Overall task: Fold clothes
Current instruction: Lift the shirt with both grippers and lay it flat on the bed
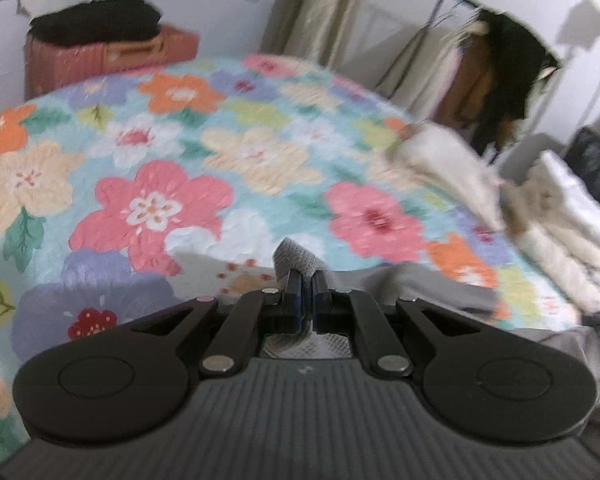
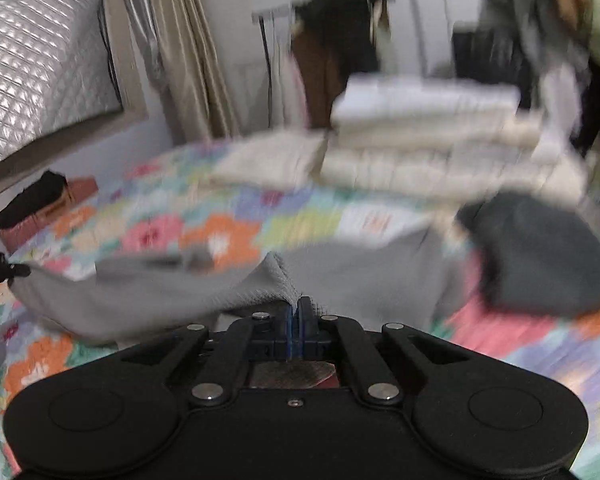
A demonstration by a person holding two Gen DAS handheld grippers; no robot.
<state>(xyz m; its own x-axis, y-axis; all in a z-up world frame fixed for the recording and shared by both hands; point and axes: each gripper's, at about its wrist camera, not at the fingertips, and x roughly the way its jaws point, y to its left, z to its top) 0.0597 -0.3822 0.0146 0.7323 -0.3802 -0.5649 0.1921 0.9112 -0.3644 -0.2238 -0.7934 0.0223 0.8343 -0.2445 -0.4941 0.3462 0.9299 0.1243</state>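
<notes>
A grey knit garment (image 2: 360, 276) hangs stretched above the flowered bedspread (image 1: 180, 140). My left gripper (image 1: 306, 280) is shut on one corner of the grey garment (image 1: 296, 258); the cloth trails off to the right. My right gripper (image 2: 298, 304) is shut on another edge of it, and the cloth spans left to the left gripper's tip (image 2: 16, 270) at the frame's left edge. The right wrist view is motion-blurred.
A stack of folded cream clothes (image 2: 432, 140) and a dark grey garment (image 2: 540, 252) lie on the bed's right side. Cream clothes (image 1: 540, 208) also show in the left wrist view. A pink suitcase (image 1: 100, 56) and a clothes rack (image 1: 480, 72) stand beyond the bed.
</notes>
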